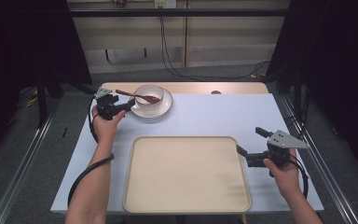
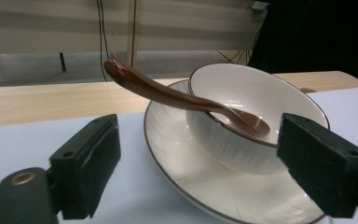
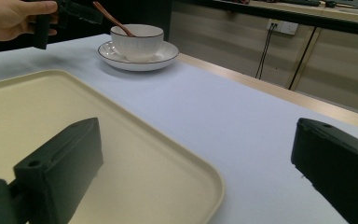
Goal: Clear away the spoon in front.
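While the right gripper [image 1: 251,145] waits with jaws wide open beside the empty tray [image 1: 186,173], the left gripper [image 1: 124,106] lines up, jaws open around the plate [image 2: 177,163] rim. That plate, carrying bowl [image 2: 256,116] and spoon [image 2: 168,93] at the table's far edge, looks glazed, slippery, breakable: grip the rim squarely. Its far side sits hidden behind the bowl.

Bystanders around the work area

A wide cream tray [image 1: 186,175] with raised rim lies on the near half of the pale blue table top [image 1: 223,114], nothing on it. A strip of bare wood [image 1: 200,87] runs along the table's far edge. Beyond it, black cables [image 1: 177,70] hang from a wall socket [image 3: 280,26] and trail over the grey floor [image 1: 23,154]. Dark curtains [image 1: 335,42] flank both sides, and metal rails [image 1: 16,163] run along the floor beside the table.
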`<state>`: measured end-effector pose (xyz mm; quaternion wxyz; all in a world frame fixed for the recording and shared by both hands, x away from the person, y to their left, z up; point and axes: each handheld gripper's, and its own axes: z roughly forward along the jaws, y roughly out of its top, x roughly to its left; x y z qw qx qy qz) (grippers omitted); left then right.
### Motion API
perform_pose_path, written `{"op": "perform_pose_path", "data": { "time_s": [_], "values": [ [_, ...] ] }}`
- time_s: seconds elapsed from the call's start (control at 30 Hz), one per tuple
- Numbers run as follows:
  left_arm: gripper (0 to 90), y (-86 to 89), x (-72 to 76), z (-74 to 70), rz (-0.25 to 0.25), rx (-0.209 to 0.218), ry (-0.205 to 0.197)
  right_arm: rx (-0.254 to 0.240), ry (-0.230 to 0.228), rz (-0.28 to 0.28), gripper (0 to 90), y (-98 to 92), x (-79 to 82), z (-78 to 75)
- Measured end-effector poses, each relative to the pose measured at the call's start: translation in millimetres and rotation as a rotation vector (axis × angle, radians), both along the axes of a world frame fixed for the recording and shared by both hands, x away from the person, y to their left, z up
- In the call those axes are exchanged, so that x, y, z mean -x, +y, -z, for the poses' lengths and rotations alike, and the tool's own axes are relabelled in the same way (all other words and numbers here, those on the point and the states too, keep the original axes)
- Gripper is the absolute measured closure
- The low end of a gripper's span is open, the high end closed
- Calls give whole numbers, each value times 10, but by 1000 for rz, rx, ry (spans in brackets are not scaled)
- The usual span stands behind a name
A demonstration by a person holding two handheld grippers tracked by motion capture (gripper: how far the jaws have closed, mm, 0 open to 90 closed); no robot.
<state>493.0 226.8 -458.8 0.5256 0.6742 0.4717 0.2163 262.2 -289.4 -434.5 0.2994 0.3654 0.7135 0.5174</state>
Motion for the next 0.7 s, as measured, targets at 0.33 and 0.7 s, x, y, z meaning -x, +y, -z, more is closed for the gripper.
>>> {"op": "perform_pose_path", "data": {
  "time_s": [0.33, 0.7],
  "values": [
    [307, -34, -81, 17, -47, 51, 1, 1, 2, -6, 19, -13, 24, -11],
    [509, -41, -94, 52, -81, 154, 8, 0, -3, -15, 19, 3, 41, -13]
  ]
}}
